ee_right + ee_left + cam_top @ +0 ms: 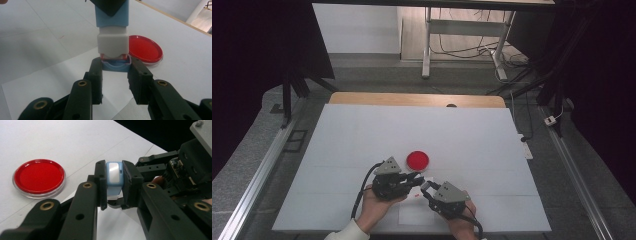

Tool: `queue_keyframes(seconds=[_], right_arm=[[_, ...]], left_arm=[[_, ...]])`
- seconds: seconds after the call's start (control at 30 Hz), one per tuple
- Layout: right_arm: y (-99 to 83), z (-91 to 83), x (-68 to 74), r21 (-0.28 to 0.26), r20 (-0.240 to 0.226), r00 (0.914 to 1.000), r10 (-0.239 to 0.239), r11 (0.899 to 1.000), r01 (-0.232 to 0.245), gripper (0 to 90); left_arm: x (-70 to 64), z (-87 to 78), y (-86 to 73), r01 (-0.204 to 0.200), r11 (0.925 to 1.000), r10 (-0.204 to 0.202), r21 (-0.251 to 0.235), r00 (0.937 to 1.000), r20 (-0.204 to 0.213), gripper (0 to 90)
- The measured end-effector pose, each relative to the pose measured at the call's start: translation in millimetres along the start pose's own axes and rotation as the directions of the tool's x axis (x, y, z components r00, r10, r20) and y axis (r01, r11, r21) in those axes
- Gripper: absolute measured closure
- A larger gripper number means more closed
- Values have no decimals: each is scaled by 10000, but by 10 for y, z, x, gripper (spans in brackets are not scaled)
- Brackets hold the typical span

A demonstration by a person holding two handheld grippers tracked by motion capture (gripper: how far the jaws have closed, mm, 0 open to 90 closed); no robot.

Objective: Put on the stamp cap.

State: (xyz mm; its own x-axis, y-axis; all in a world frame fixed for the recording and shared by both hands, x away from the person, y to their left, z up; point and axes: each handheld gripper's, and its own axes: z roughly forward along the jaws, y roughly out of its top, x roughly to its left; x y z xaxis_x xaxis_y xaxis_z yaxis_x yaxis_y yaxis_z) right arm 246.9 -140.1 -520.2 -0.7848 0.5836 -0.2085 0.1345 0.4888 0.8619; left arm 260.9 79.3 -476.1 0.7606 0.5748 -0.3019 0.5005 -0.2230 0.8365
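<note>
High view has both grippers meeting low over the white table (362, 135), near a round red dish (417, 159) with nothing in it. Left gripper (114, 186) pinches the blue stamp (114, 175); right gripper (115, 73) clamps its cap (116, 64). I'd pull straight apart, no twisting.

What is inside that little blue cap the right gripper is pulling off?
At the blue cap rim a reddish edge shows, beneath the stamp's white body. Deeper inside is hidden. The right gripper clamps the cap.
</note>
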Motion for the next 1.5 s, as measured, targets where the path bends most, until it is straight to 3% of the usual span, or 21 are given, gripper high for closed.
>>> queue_keyframes(seconds=[1.03,1.5], right_arm=[[-5,-4,12,-15,173,9998,-14,10000,14,650],[-2,-11,43,35,460,9982,-377,9993,375,650]], left_arm=[[-20,37,-17,-54,10000,54,-64,9999,-96,756],[-45,54,-29,-135,9999,135,-14,9997,-190,756]])
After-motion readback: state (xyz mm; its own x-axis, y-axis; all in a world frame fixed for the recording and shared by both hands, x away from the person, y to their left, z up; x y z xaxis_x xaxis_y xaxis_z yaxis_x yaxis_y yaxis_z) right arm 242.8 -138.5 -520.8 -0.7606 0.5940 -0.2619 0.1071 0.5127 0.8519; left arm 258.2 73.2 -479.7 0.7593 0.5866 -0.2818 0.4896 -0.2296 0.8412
